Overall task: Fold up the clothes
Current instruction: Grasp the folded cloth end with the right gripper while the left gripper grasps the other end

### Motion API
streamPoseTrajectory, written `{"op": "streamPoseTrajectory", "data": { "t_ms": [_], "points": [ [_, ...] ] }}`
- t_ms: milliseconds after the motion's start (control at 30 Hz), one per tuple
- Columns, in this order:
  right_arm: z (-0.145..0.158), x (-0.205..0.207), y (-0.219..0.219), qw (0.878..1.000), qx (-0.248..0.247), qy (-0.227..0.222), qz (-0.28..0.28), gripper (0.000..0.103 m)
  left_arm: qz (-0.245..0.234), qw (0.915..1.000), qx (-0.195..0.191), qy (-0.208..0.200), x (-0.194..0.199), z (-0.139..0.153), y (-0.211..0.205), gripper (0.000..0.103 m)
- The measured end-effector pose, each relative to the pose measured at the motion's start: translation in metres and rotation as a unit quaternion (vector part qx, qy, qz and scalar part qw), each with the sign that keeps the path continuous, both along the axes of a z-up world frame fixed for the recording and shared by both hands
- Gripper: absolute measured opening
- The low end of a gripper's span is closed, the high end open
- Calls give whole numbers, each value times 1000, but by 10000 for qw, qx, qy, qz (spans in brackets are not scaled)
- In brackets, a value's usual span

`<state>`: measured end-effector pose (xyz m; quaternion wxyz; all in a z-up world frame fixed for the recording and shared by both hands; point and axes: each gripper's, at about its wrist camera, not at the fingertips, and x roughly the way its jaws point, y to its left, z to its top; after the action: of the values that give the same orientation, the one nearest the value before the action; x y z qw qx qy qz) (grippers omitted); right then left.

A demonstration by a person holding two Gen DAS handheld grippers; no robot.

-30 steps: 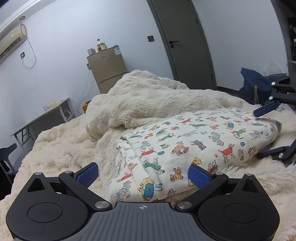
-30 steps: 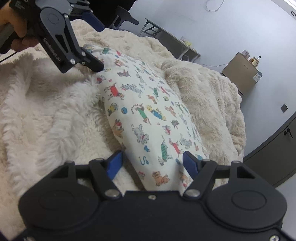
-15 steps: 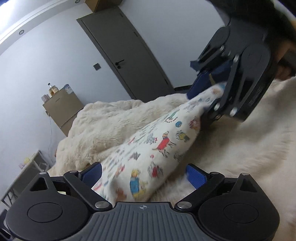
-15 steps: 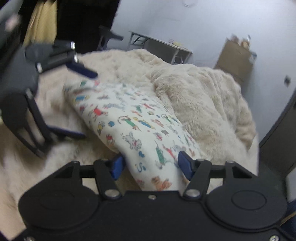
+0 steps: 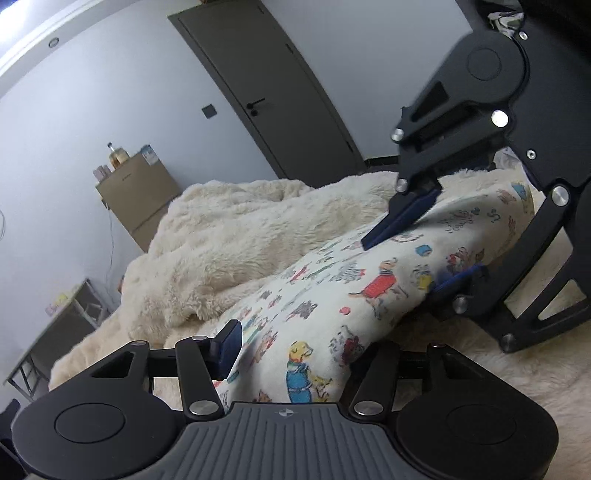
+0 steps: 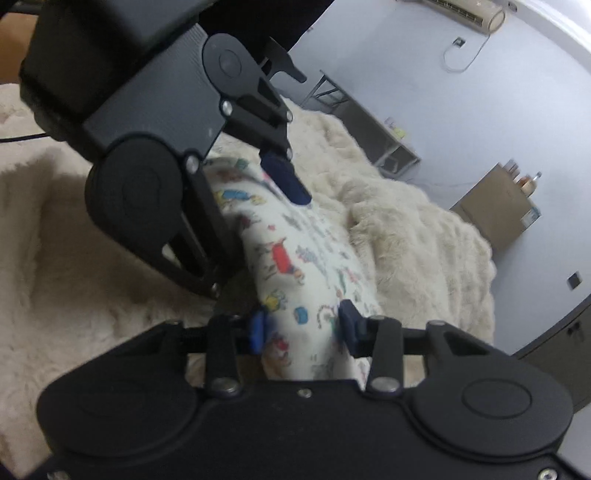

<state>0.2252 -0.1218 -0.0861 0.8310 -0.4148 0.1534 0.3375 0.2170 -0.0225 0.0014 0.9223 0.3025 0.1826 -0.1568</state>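
A folded white garment [image 5: 332, 291] printed with cartoon dogs lies lengthwise between my two grippers on a fluffy cream blanket [image 5: 236, 251]. My left gripper [image 5: 301, 350] straddles its near end. Its jaws are closing, the left pad [image 5: 229, 345] is against the cloth, and the other finger is hidden behind the fold. My right gripper [image 5: 430, 249] clamps the far end, one pad on top and one beneath. In the right wrist view the garment [image 6: 295, 240] is squeezed between the closing right gripper [image 6: 303, 328], and the left gripper [image 6: 251, 234] holds the opposite end.
A heap of the cream blanket [image 6: 406, 251] rises beside the garment. Beyond the bed are a grey door [image 5: 273, 96], a small brown fridge [image 5: 144, 192], a metal desk [image 5: 66, 325] and a wall air conditioner [image 6: 465, 11].
Both grippers have moved in from open positions and narrowed around the garment's two ends. They now stand much closer together, and the garment is bunched and raised between them.
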Motion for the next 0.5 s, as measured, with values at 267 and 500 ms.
{"op": "streamPoseTrajectory", "data": {
  "t_ms": [267, 500],
  "points": [
    [-26, -3, -47, 9957, -786, -185, -447, 38, 13, 9999, -118, 92, -2, -4, 6, 51],
    [-25, -12, -44, 9957, -740, -382, -398, 54, -26, 9999, 127, 26, -2, -8, 1, 57]
  ]
}}
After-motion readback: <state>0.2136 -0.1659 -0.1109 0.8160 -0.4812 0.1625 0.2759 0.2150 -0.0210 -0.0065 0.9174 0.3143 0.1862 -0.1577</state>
